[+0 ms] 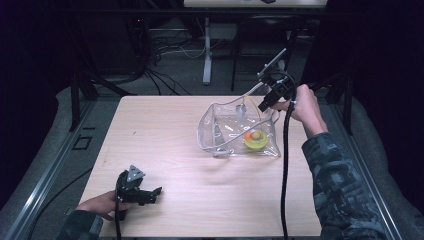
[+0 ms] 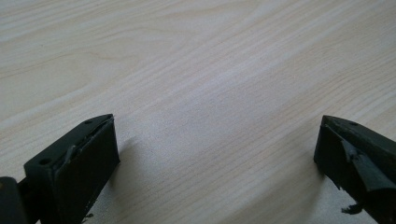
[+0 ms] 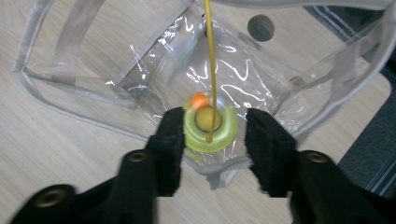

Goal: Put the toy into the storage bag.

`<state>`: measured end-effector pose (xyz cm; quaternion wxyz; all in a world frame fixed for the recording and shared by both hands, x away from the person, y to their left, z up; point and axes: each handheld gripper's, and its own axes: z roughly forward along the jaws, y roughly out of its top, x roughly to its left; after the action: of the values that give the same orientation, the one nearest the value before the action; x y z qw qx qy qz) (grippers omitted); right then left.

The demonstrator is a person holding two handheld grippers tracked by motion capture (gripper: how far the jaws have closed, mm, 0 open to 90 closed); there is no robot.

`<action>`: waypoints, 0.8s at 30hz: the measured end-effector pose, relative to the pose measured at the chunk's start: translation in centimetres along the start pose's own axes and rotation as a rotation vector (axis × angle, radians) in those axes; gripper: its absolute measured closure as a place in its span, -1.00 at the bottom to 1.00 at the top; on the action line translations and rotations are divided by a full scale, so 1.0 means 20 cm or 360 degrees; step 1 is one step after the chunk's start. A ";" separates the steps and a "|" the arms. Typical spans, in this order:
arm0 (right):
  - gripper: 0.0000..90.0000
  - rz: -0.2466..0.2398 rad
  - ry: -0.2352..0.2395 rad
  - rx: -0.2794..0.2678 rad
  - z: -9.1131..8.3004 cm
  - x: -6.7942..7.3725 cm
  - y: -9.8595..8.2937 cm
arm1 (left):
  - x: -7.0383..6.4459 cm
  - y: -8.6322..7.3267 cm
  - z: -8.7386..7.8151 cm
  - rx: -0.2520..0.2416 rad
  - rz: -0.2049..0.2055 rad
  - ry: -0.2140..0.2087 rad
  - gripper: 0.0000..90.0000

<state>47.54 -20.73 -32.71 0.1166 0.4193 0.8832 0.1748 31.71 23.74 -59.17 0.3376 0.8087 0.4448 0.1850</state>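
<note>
A clear plastic bag [image 1: 220, 120] lies open on the wooden table [image 1: 165, 145], right of centre. Inside it sits a yellow-green yo-yo [image 1: 255, 139] with a small orange bead [image 1: 248, 135] beside it. In the right gripper view the yo-yo [image 3: 224, 133] lies below and between the jaws, and a yellow string [image 3: 211, 56] runs from it up through the bag [image 3: 93, 56]. My right gripper [image 1: 262, 106] hovers over the bag's far right rim, open [image 3: 215, 114] and holding nothing. My left gripper [image 1: 154, 194] rests low at the table's front left, open [image 2: 215, 126] over bare wood.
A black cable [image 1: 285, 170] trails from the right gripper down the table's right side. Beyond the far edge are a dark floor with cables [image 1: 165, 50] and a white table leg [image 1: 206, 50]. Metal rails [image 1: 45, 175] flank the table.
</note>
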 end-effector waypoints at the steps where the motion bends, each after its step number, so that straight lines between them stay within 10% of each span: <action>1: 0.06 -0.0001 0.0001 -0.0013 -0.02 0.00 -0.01 | 0.00 0.00 0.00 0.0000 0.0000 0.0001 -1.00; 10: -0.58 -0.0008 -0.0016 -0.0164 -0.17 0.03 -0.12 | 0.00 0.00 0.00 0.0011 0.0002 -0.0005 -1.00; 24: -0.84 0.0002 -0.0030 -0.0217 -0.18 0.06 -0.35 | 0.00 0.00 0.00 0.0012 0.0003 -0.0006 -1.00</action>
<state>40.62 -24.68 -32.28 0.1532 0.4126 0.8678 0.2309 31.71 23.76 -59.11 0.3351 0.8107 0.4442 0.1822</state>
